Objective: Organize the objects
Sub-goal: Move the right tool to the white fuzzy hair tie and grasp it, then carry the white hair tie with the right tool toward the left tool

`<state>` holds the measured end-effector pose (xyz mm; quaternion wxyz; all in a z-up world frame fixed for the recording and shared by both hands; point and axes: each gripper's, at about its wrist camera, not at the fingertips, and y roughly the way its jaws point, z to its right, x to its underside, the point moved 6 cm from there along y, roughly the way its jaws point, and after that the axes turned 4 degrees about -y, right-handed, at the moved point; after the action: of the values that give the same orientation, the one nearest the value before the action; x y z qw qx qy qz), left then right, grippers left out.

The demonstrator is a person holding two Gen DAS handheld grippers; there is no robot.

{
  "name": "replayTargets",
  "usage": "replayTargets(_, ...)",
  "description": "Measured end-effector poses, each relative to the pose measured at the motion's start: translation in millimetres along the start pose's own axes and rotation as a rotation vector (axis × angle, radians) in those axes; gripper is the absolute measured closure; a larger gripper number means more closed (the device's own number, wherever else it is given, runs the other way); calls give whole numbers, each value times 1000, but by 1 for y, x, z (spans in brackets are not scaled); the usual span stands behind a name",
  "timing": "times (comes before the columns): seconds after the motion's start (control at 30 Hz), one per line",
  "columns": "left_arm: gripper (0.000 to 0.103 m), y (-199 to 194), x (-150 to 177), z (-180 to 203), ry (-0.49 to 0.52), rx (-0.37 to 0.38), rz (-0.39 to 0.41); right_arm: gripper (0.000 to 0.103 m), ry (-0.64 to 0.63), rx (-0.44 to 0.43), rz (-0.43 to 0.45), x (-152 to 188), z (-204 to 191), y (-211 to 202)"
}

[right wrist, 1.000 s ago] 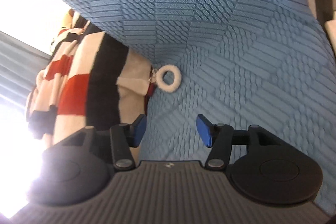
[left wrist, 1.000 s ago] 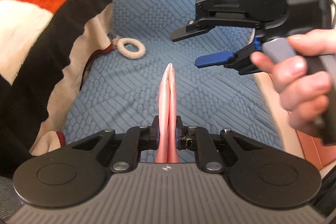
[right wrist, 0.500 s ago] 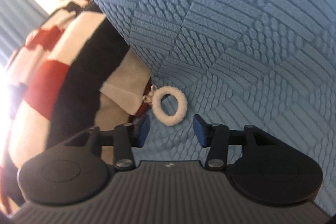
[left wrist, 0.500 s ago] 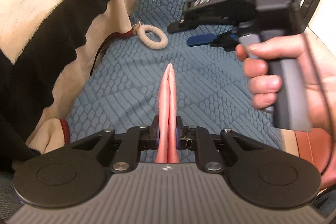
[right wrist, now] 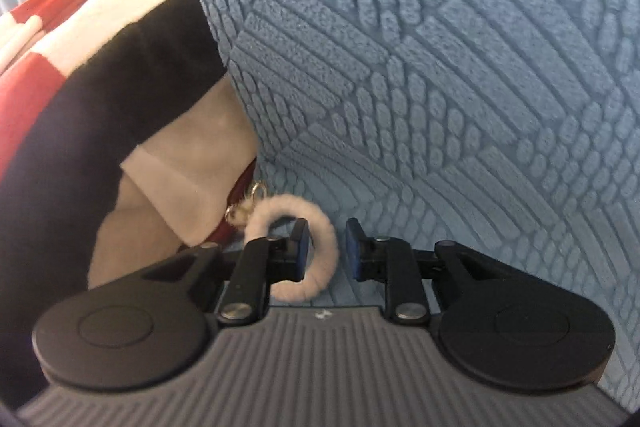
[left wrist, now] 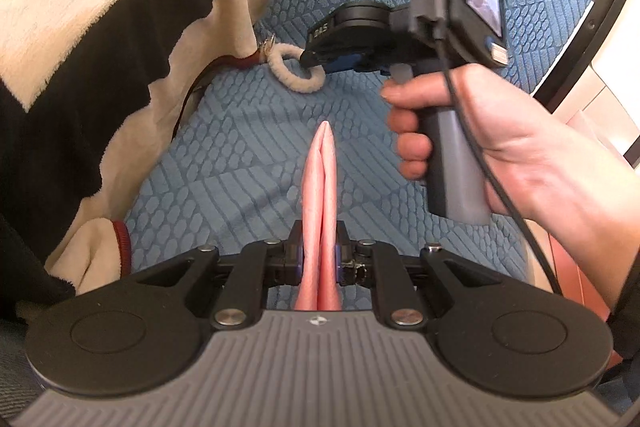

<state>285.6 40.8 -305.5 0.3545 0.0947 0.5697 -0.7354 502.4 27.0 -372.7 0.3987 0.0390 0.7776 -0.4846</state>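
Bright, even daylight fills both views; glare blows out the white wall strip (left wrist: 608, 39) at two o'clock; the textured blue woven seat cover (right wrist: 460, 75) looks soft and grainy; fisheye bending curves every edge; corners vignette dark at seven o'clock.

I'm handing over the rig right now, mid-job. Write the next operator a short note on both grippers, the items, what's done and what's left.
Left gripper: jaws shut on the pink folded item, held above the blue textured cover.
Right gripper: jaws have just been closing; one finger sits inside the fluffy white ring, the other outside, with a gap left at the outer pad.
The ring lies on the cover at the edge of the striped blanket, clipped to a red strap from under it.
Done: pink item picked up.
Left: finish gripping the ring, put both items away.
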Motion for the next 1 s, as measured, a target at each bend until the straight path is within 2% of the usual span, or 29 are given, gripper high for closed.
replayTargets(0.13,87,0,0,-2,-19,1,0,84,-25,36,7,1,-5,7)
replayTargets(0.2,87,-1,-1,-3,-26,3,4,90,-24,59,12,2,-4,6)
replayTargets(0.33,87,0,-3,-4,-39,7,0,93,-32,100,18,7,-7,3)
replayTargets(0.47,87,-2,-2,-6,-50,17,-1,94,7,88,17,9,-6,-10)
replayTargets(0.77,87,-5,0,-1,-50,52,-17,94,147,84,38,26,9,-85)
replayTargets(1.0,87,-4,7,9,-31,84,-54,94,238,83,62,63,16,-151)
